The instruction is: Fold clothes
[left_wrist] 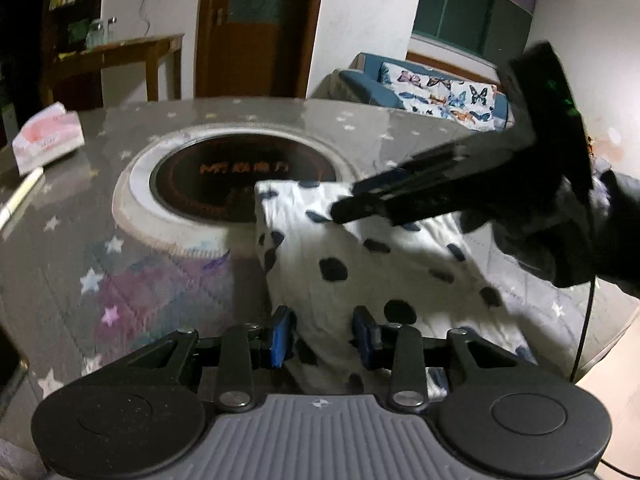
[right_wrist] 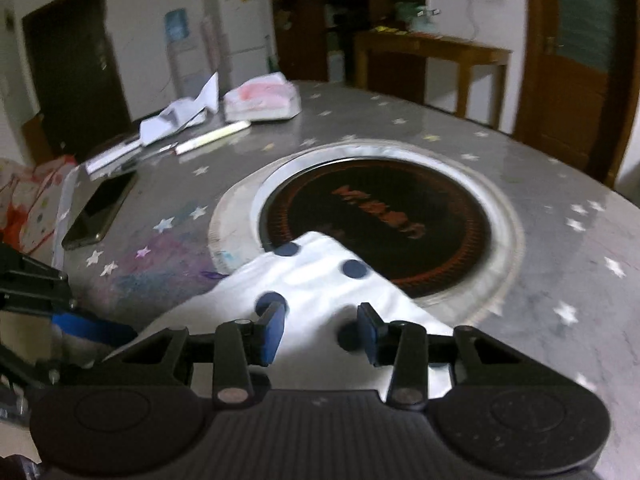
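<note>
Left wrist view, lower centre: left tongs (left_wrist: 325,338) and right tongs (right_wrist: 322,328) stand part-open astride the cloth (left_wrist: 360,264), pads apparently clear; a loose fold could slip flat.

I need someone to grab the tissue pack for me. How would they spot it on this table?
Start at the round black cooktop set into the star-patterned table. Look past it towards the far edge, beside a white pen and crumpled paper. The tissue pack is the soft, flat pink-and-white packet, the only pink thing there.
</note>
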The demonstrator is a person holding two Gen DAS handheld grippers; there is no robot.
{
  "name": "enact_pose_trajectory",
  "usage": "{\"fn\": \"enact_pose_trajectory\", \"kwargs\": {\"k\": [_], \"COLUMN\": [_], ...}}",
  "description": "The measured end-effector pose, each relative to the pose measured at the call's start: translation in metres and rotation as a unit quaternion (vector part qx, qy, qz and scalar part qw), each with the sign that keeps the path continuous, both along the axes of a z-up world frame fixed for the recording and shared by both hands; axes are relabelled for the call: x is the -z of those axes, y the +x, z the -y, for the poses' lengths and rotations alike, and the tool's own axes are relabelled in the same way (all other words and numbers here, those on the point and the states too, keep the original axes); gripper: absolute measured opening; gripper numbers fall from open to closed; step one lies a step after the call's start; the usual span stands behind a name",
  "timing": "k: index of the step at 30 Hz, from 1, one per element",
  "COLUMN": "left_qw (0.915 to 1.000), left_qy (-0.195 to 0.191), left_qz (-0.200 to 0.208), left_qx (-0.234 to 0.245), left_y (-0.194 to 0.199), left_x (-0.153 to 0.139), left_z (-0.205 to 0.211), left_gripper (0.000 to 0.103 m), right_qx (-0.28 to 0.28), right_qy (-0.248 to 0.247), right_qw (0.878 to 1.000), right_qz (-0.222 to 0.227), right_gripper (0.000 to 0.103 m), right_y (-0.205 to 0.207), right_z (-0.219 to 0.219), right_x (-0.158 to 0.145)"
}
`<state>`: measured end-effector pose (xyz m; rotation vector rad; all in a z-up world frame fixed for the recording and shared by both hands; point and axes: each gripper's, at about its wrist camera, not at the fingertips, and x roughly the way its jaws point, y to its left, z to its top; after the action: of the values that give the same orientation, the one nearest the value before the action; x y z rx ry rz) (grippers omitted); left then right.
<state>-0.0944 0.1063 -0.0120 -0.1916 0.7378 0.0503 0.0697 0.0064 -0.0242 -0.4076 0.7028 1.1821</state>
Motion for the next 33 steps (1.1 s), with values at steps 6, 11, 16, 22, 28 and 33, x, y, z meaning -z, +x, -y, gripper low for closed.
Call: {"fn": "enact_pose_trajectory", "kwargs": {"k": [6, 11, 16, 22, 28, 33], "left_qw": [0.9999, 0.9998, 0.9993, 0.9994, 0.999, 0.9991], "left_qy": [-0.015, -0.014, -0.021, -0.024, -0.026, -0.019], "left_qz": [-0.005, 0.012, 0.03, 0.006, -0.005, 0.011], "left_qx": [-0.001, -0.004, -0.013, -0.026, -0.036, -0.035], "left_y": [-0.001, -0.004, 0.006, 0.022, 0.019, 0.001], "left_x": [0.005, -0.008, -0.018, -0.001, 0.007, -0.012], "left_z": [-0.004, -0.005, -0.009, -0.014, -0.016, -0.01], "left_gripper": [0.039, 0.039, 0.037, 0.037, 0.039, 0.04], "right_qx": [-0.008, -0.003, -0.007, -0.034, -0.04, -0.025], "right_qy": [-0.027, -0.012, -0.006, 0.005, -0.01, 0.014], "right_qw": [1.0, 1.0, 1.0, 0.999, 0.999, 1.0], "right_qz": [0.013, 0.008, 0.004, -0.012, 0.015, 0.01], "right_gripper": [0.041, 0.041, 0.042, 0.042, 0.042, 0.049], "right_y": [0.003, 0.003, -0.014, -0.057, -0.088, -0.084], "right_z": [-0.032, -0.018, 0.014, 0.059, 0.077, 0.085], "right_x": [0.015, -0.001, -0.013, -0.014, 0.003, -0.011]}}
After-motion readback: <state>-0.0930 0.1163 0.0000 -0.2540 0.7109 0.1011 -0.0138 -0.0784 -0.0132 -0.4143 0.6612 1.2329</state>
